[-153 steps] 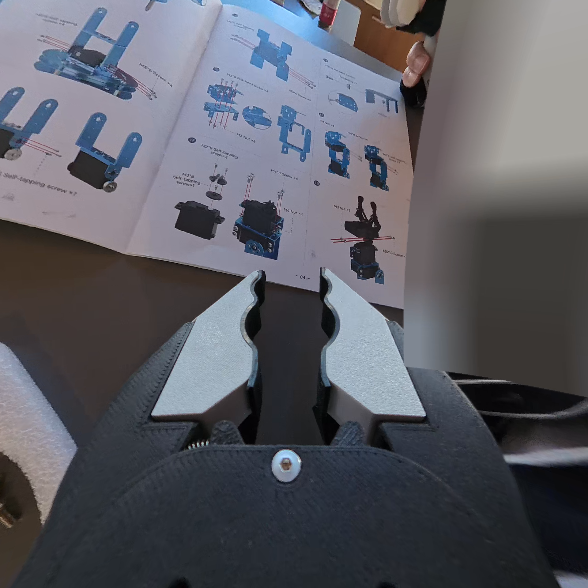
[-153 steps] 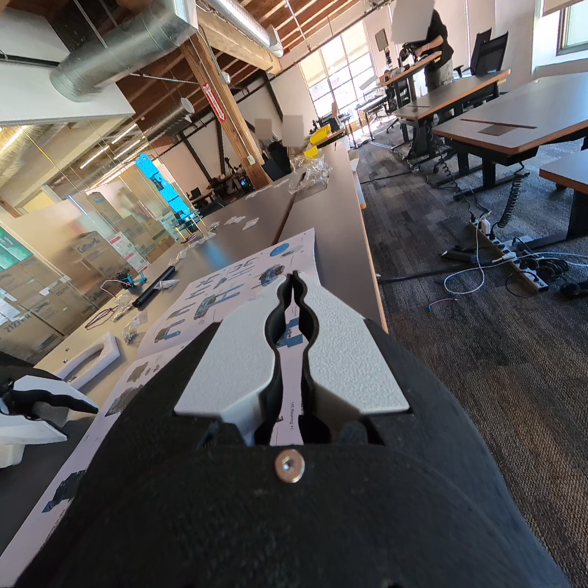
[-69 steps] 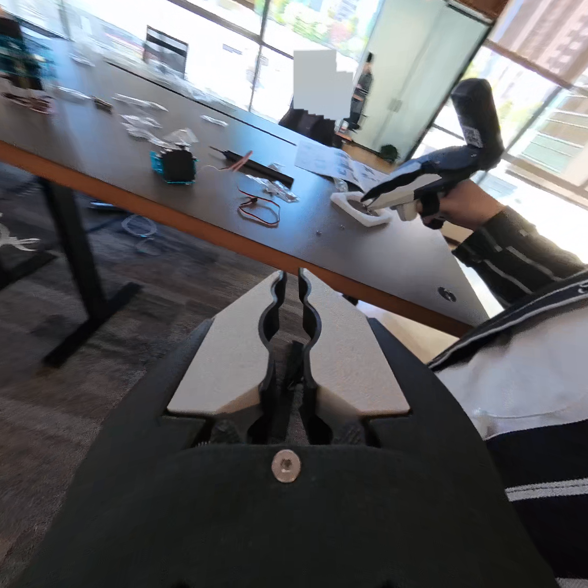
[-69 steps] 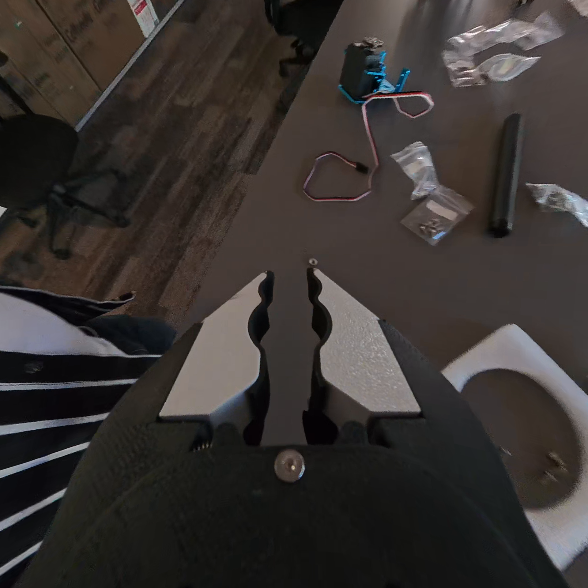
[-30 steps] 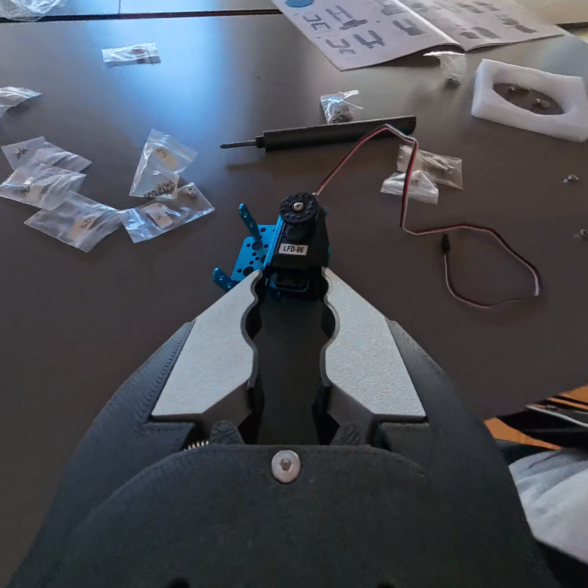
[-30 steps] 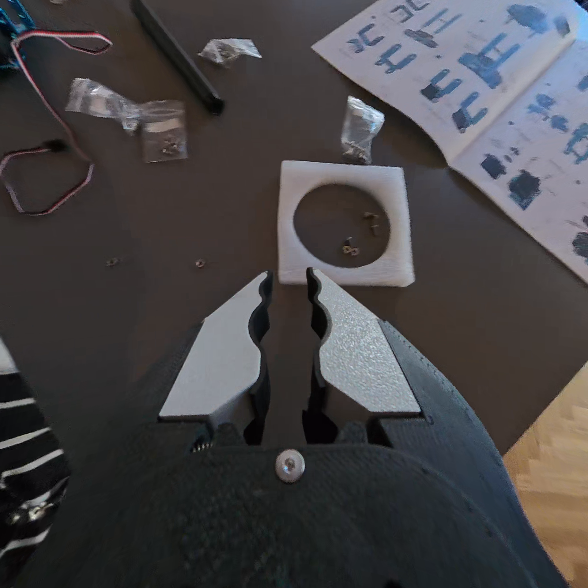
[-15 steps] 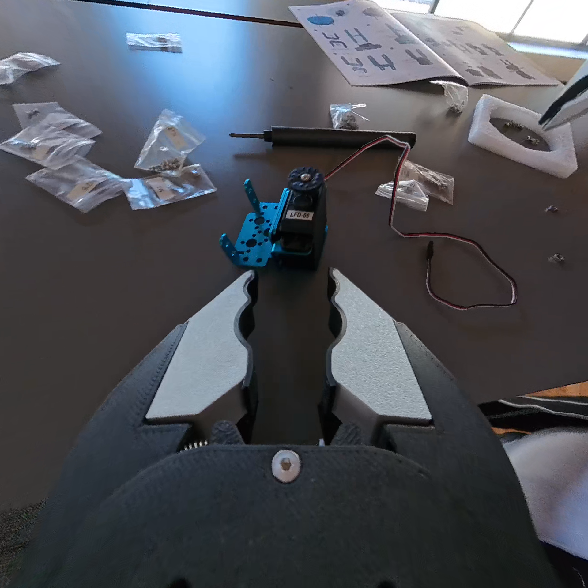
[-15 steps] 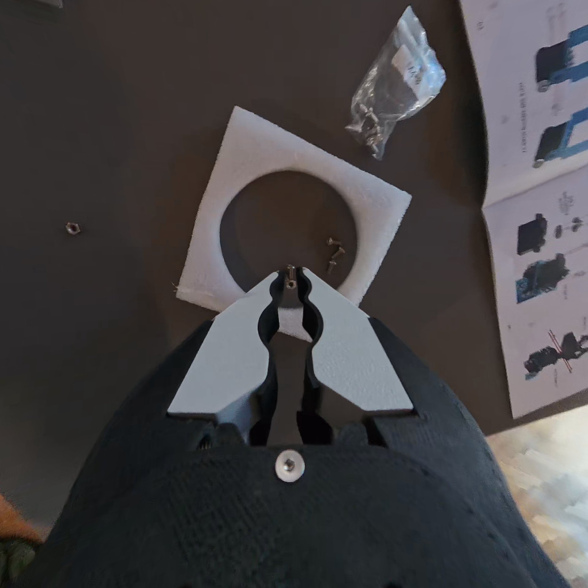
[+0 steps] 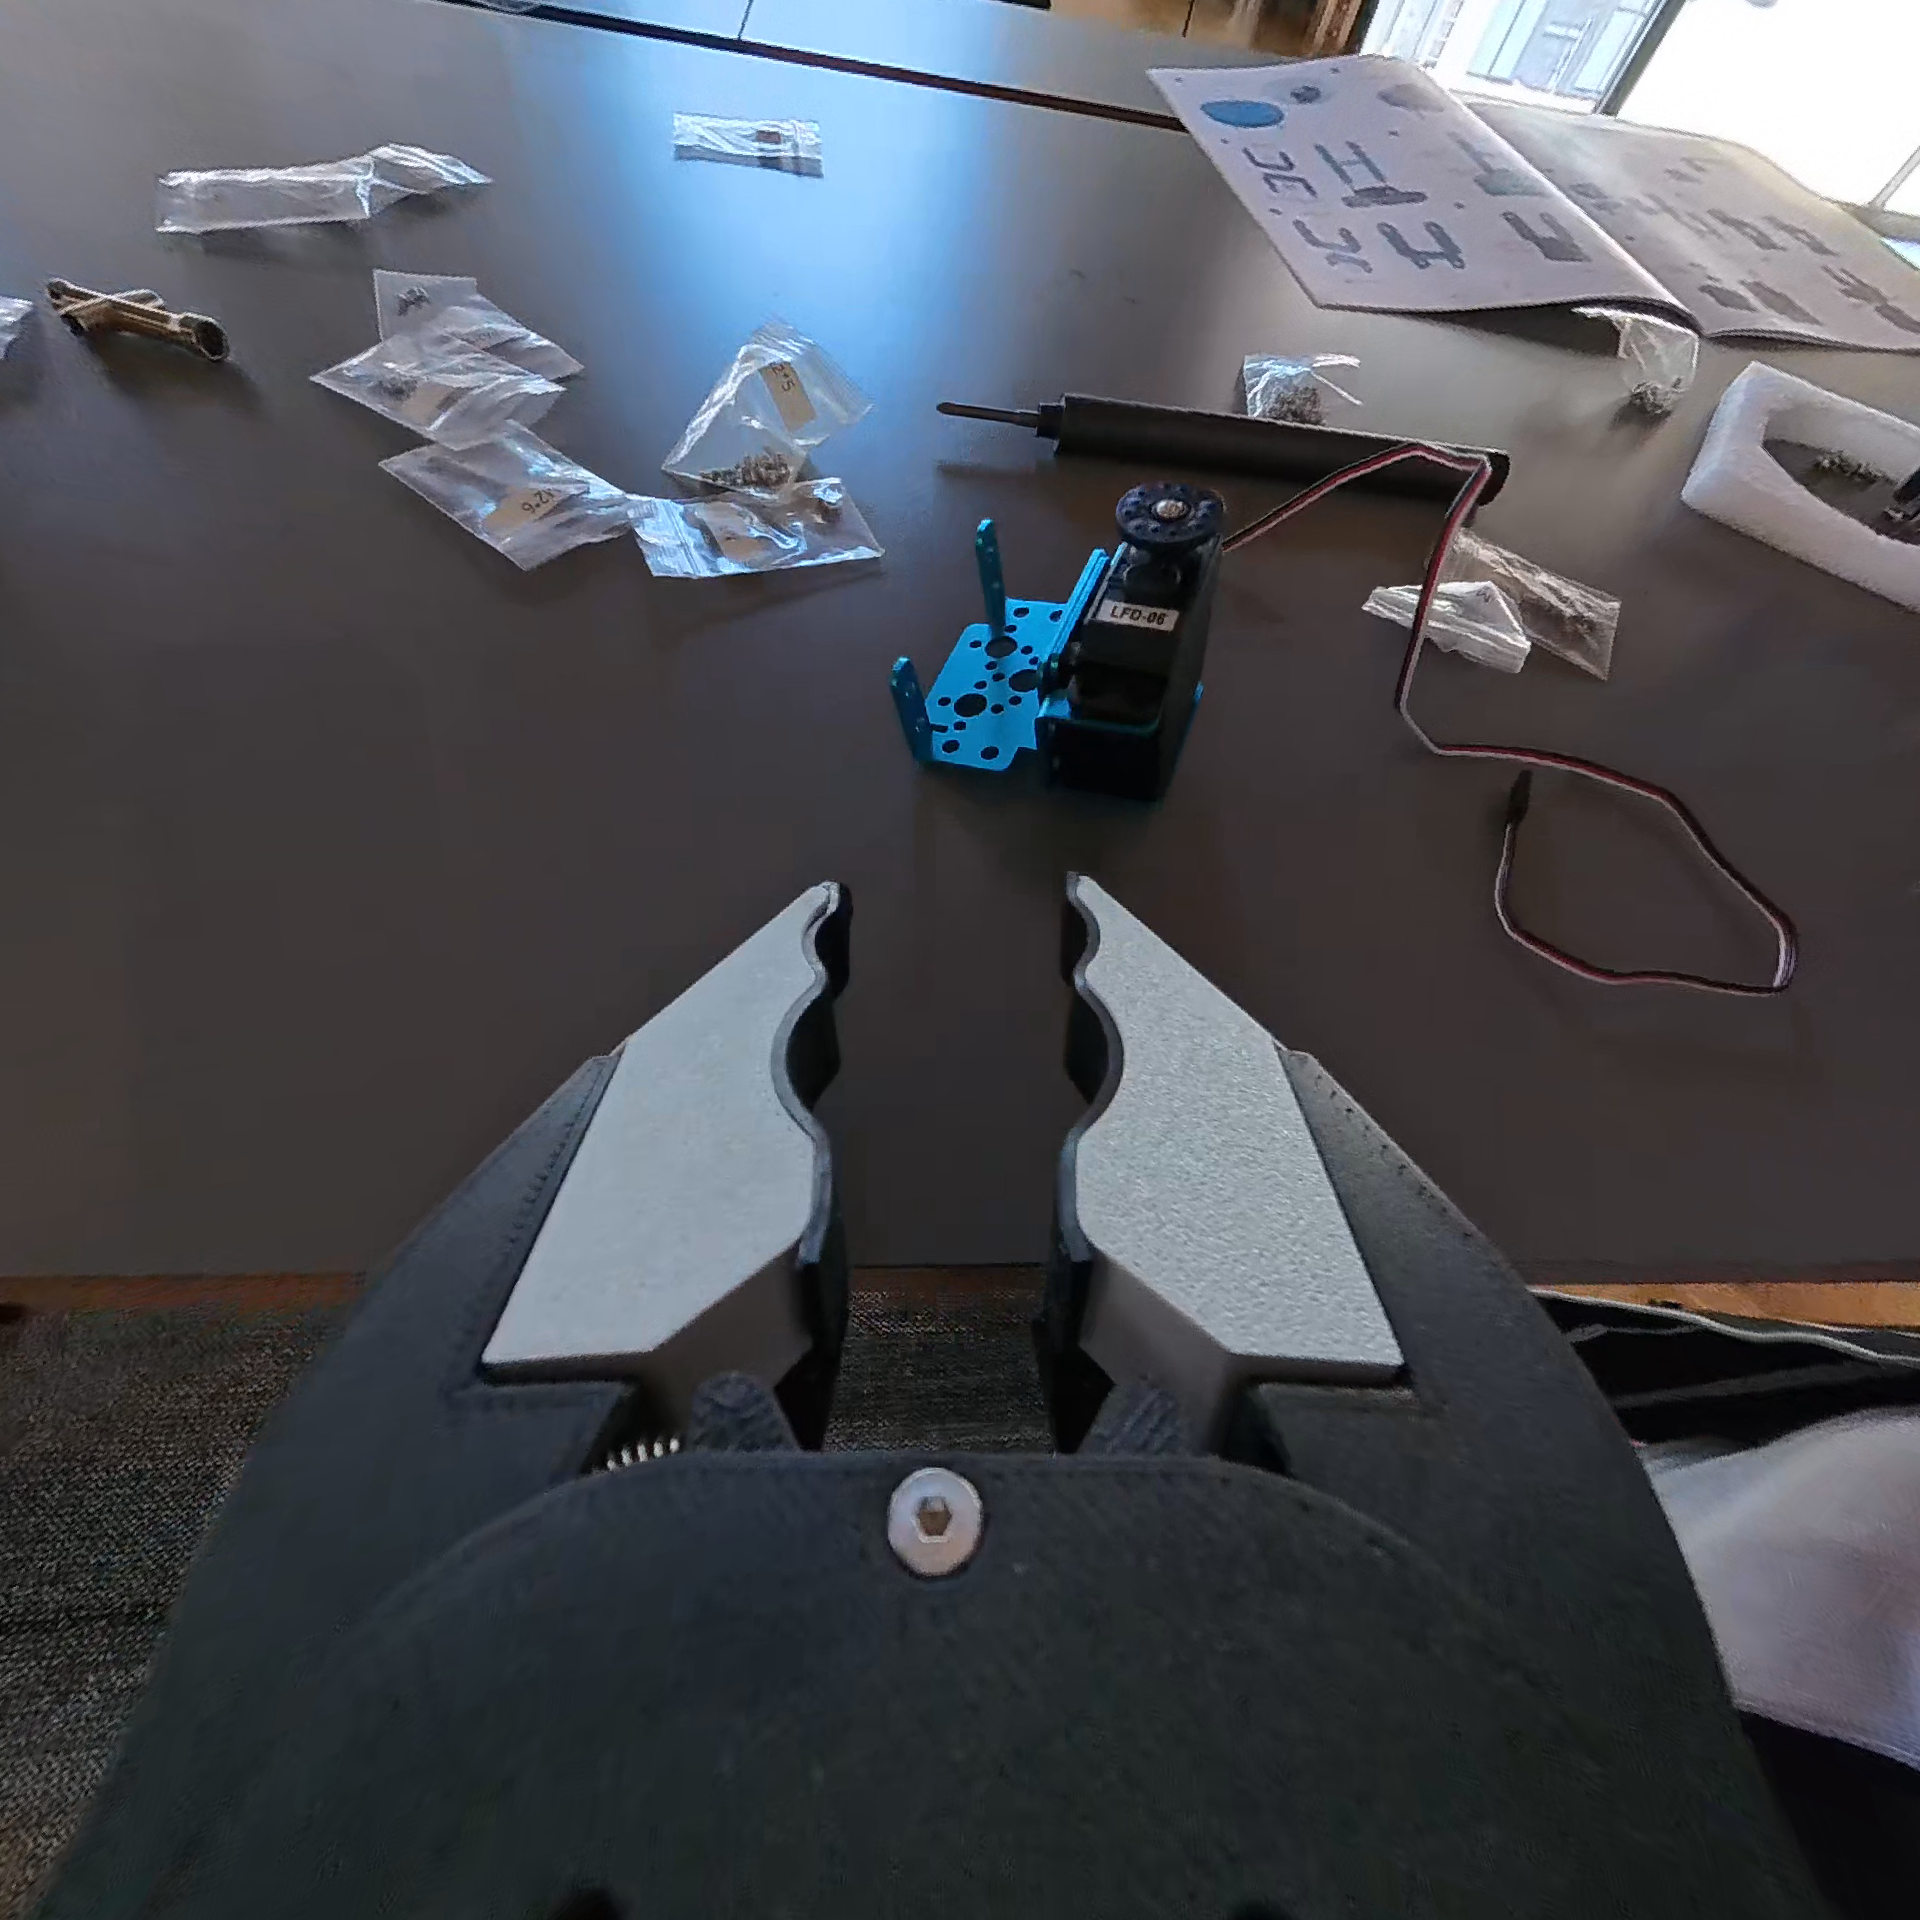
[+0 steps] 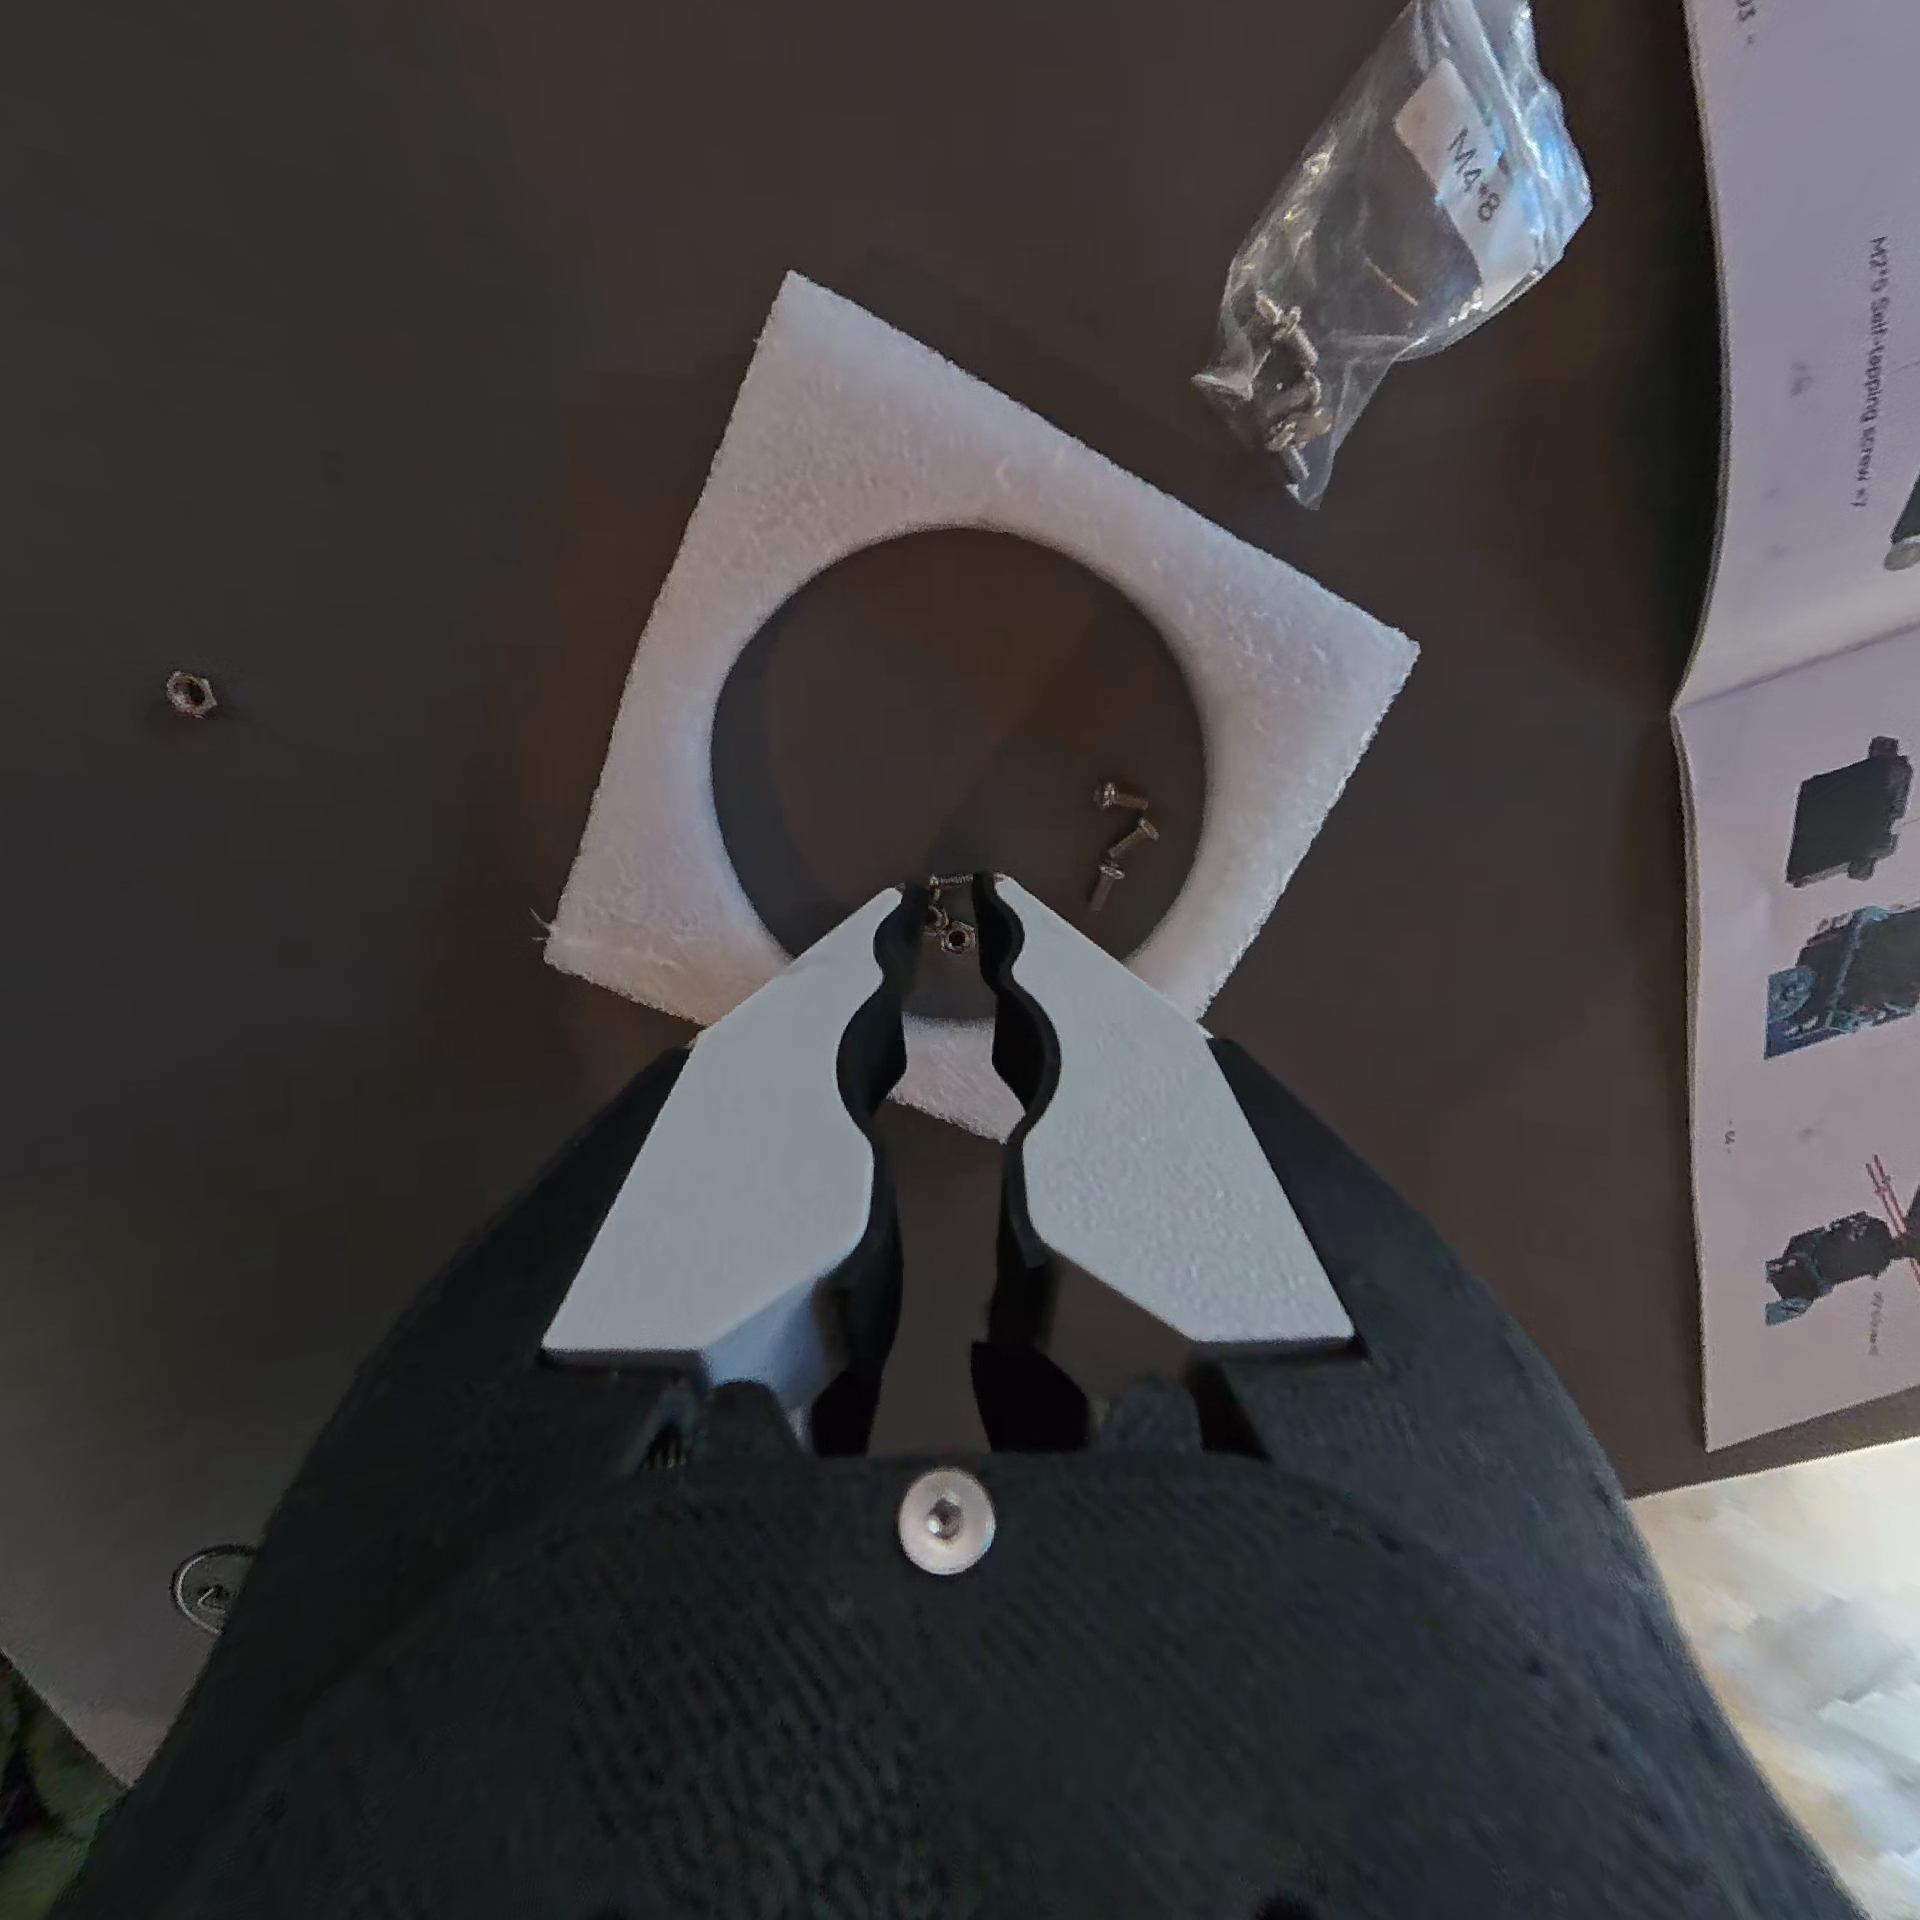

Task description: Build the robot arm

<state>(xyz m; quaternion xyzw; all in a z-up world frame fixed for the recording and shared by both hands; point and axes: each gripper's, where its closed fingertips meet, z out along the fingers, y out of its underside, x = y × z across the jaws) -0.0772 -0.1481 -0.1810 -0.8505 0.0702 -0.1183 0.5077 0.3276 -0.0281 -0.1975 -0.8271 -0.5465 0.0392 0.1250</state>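
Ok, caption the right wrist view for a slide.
Right gripper pinching a small screw inside a white foam ring.

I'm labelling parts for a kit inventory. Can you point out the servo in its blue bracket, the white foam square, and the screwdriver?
servo (image 9: 1138, 665): left wrist view, on its black body.
white foam square (image 10: 883, 457): right wrist view, on its far flat corner.
screwdriver (image 9: 1247, 442): left wrist view, on the dark handle.

Writing shows on the servo's white label (image 9: 1139, 615), bag stickers (image 10: 1460, 156) and booklet (image 10: 1808, 935).
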